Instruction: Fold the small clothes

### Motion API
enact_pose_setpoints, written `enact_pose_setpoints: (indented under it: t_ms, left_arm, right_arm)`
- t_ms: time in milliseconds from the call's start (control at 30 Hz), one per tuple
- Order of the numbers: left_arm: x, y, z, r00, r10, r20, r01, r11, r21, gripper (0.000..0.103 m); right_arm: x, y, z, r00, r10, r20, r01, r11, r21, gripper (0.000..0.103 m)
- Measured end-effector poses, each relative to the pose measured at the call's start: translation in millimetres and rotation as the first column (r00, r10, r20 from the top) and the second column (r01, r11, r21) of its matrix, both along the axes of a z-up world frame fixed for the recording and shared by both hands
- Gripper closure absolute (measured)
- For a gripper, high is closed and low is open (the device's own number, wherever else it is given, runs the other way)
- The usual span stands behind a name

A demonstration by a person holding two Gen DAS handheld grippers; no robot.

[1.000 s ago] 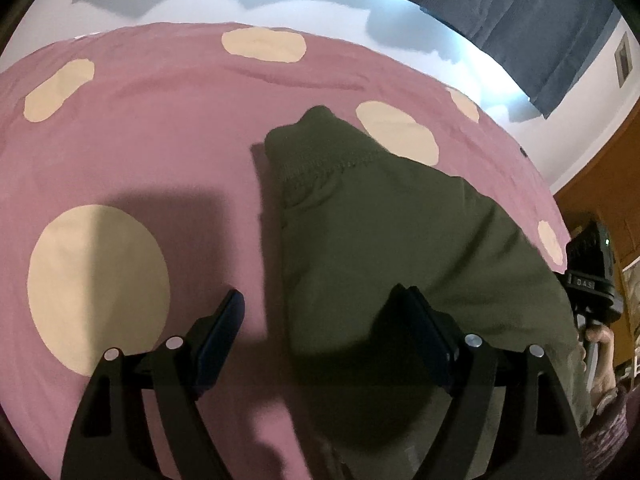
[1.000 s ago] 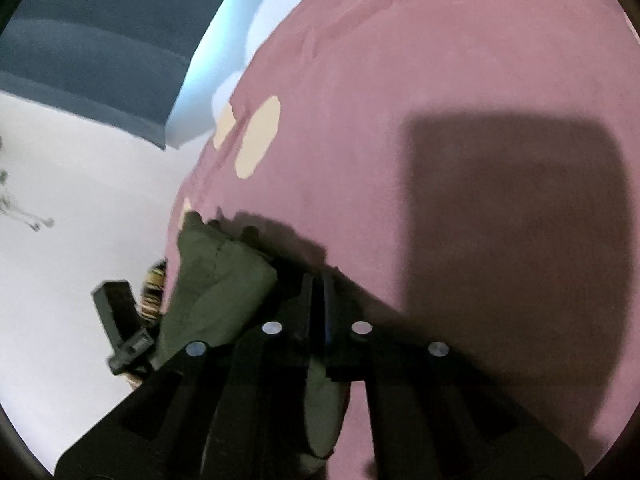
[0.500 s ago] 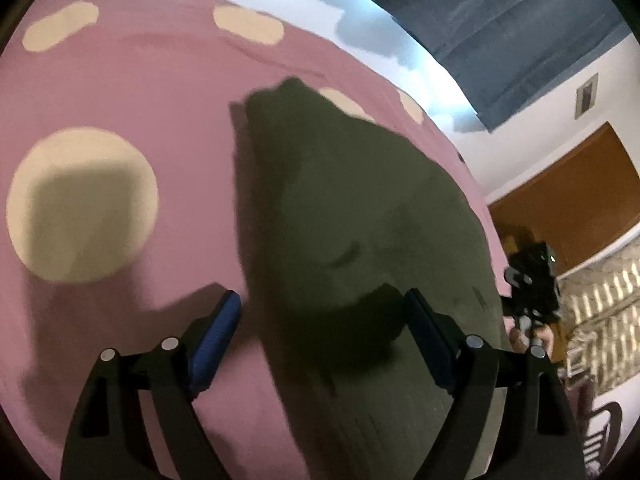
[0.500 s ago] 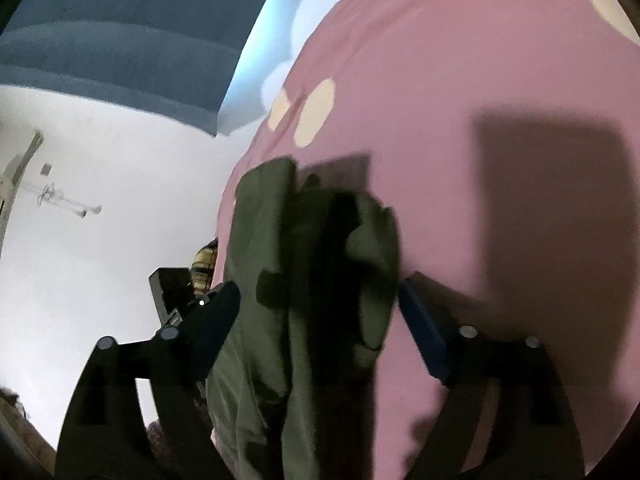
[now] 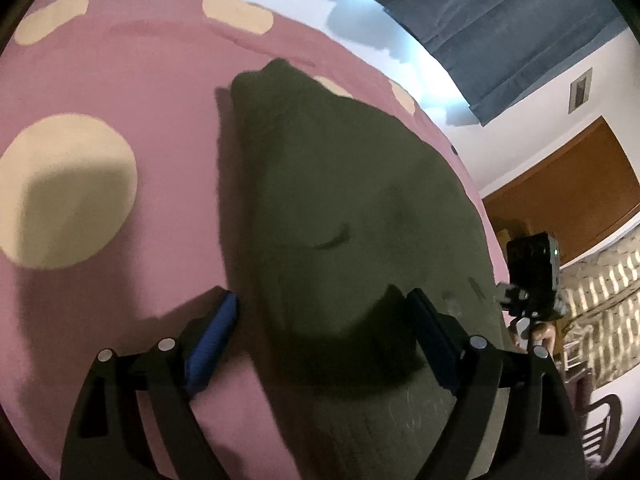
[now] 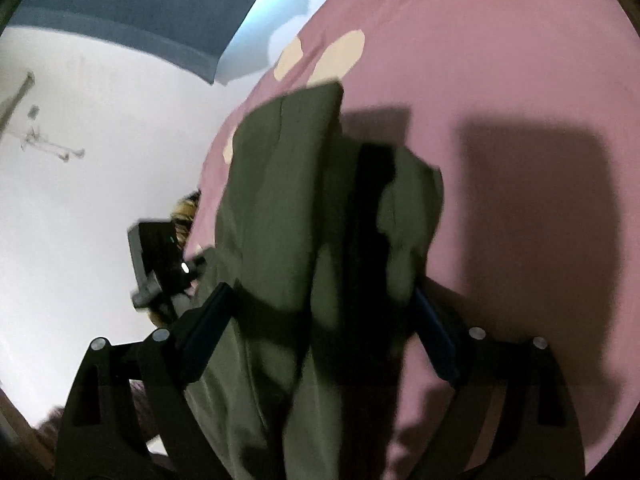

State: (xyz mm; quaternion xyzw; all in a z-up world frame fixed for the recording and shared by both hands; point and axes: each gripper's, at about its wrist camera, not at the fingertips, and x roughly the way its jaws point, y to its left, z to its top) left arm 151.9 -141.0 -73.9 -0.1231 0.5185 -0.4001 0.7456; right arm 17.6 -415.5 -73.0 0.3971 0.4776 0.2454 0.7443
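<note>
A dark olive garment (image 5: 340, 208) lies folded on a pink bedspread (image 5: 132, 80) with cream dots. My left gripper (image 5: 320, 320) is open above its near end, with the cloth between and below the spread fingers. In the right wrist view the same garment (image 6: 280, 208) lies bunched in lengthwise folds, and my right gripper (image 6: 324, 316) is open over it, holding nothing. The other gripper shows at the edge of each view: the right one in the left wrist view (image 5: 532, 276), the left one in the right wrist view (image 6: 160, 264).
The bedspread's edge runs close beside the garment (image 6: 216, 160). Beyond the bed are a white wall (image 6: 100, 140), a dark blue curtain (image 5: 500, 32) and a brown wooden door (image 5: 568, 200).
My right gripper was shut on the garment a second ago; it has opened and let go. Both grippers have pulled back a little, and the garment now lies flatter.
</note>
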Motion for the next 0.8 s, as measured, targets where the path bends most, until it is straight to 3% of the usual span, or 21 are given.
enact_pose_setpoints:
  t_ms: [100,367,433,500,600,800]
  left_arm:
    - [2.4,0.9,-0.9,1.000,-0.012,-0.007,0.012,1.000,-0.008,0.019]
    - [-2.1,8.5,-6.8,0.997,-0.032,-0.068,0.028,0.998,-0.056,0.020]
    - [-6.7,10.9,-6.5,0.999,-0.031,-0.037,0.029,0.998,-0.048,0.021]
    - [-10.2,6.3,-5.5,0.999,-0.030,-0.010,0.030,0.999,-0.036,0.032]
    - [-13.9,-2.0,-3.6,0.999,0.015,0.033,-0.015,1.000,0.000,0.037]
    - [-18.9,-5.5,2.5,0.995,0.028,0.099,-0.034,0.998,0.055,0.044]
  right_arm:
    - [-7.0,0.5,-1.8,1.000,0.003,0.019,-0.003,1.000,-0.004,0.016]
    - [21.9,17.7,-2.9,0.998,0.040,0.051,-0.041,0.999,0.026,0.016]
    - [23.1,16.7,-3.5,0.998,0.036,0.059,-0.038,0.999,0.037,0.020]
    - [26.0,18.1,-4.7,0.998,0.027,0.059,-0.029,0.999,0.027,0.028]
    - [30.1,21.6,-4.5,0.998,0.016,0.066,-0.017,1.000,0.015,0.040]
    - [34.2,24.9,-5.8,0.996,-0.013,0.085,0.012,1.000,0.016,0.051]
